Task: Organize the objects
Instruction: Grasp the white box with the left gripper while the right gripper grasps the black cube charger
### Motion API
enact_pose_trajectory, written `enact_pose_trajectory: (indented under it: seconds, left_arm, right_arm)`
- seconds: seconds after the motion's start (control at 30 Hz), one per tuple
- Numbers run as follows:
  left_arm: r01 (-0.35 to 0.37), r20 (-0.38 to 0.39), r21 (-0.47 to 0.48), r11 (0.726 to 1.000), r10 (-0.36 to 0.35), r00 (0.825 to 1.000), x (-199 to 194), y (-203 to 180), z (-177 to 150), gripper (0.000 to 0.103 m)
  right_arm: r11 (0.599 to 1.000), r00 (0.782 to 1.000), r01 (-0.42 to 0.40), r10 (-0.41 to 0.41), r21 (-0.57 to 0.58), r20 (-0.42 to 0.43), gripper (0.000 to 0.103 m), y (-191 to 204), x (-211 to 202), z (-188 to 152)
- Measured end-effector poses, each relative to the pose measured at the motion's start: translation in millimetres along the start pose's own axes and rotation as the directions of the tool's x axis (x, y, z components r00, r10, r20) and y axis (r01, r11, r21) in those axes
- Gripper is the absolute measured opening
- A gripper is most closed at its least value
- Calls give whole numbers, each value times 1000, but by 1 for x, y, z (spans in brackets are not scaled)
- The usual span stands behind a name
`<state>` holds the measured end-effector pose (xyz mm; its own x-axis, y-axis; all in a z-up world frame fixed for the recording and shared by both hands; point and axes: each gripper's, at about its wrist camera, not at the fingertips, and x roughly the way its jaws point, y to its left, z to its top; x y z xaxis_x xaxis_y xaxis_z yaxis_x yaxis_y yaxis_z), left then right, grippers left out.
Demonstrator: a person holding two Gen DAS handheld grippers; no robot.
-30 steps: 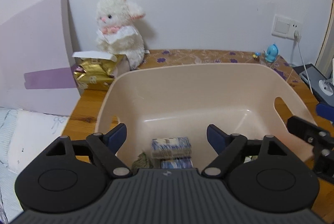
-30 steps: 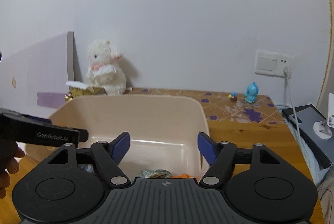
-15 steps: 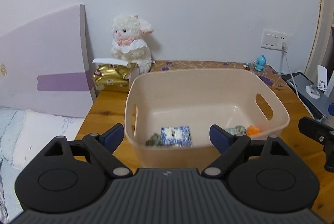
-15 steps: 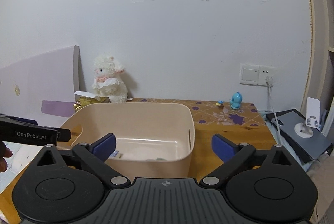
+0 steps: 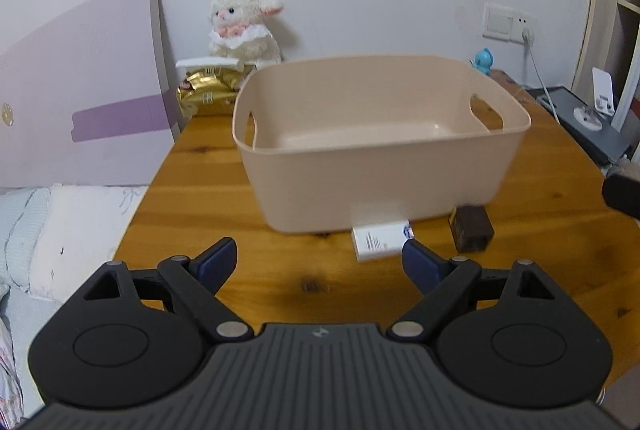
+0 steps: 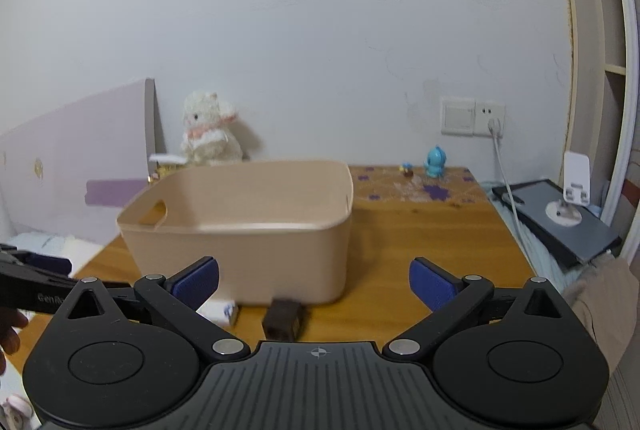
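Note:
A beige plastic bin (image 5: 380, 145) (image 6: 248, 226) with handle cut-outs stands on the wooden table (image 5: 200, 189); its contents are hidden by the near wall. In front of it lie a white box (image 5: 380, 242) (image 6: 218, 312) and a dark brown box (image 5: 472, 228) (image 6: 284, 318). My left gripper (image 5: 320, 264) is open, low over the table, short of the white box. My right gripper (image 6: 314, 280) is open too, held back from the bin with the brown box below its gap. The left gripper's body (image 6: 36, 290) shows at the right wrist view's left edge.
A white plush lamb (image 5: 244, 23) and a gold packet (image 5: 208, 89) sit at the table's back left beside a lilac headboard (image 5: 80, 101). A blue figurine (image 6: 435, 161), a wall socket with cable (image 6: 494, 125) and a dark device with a white stand (image 6: 560, 218) are right. Bedding (image 5: 60, 230) lies left.
Both grippers have pulled back and dropped away from the bin. The bin's inside, with several small items, is no longer visible; the white and brown boxes in front have come into view.

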<state>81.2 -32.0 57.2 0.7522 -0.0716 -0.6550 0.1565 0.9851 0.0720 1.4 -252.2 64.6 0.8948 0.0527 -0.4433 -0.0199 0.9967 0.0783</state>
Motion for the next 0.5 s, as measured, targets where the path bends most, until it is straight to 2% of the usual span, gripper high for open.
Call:
enact_pose_trajectory:
  seconds: [0.5]
  left_arm:
    - [25, -147, -9, 1000, -26, 989, 56, -15, -36, 90]
  right_arm:
    - [1000, 981, 6, -7, -4, -196, 103, -9, 49, -53]
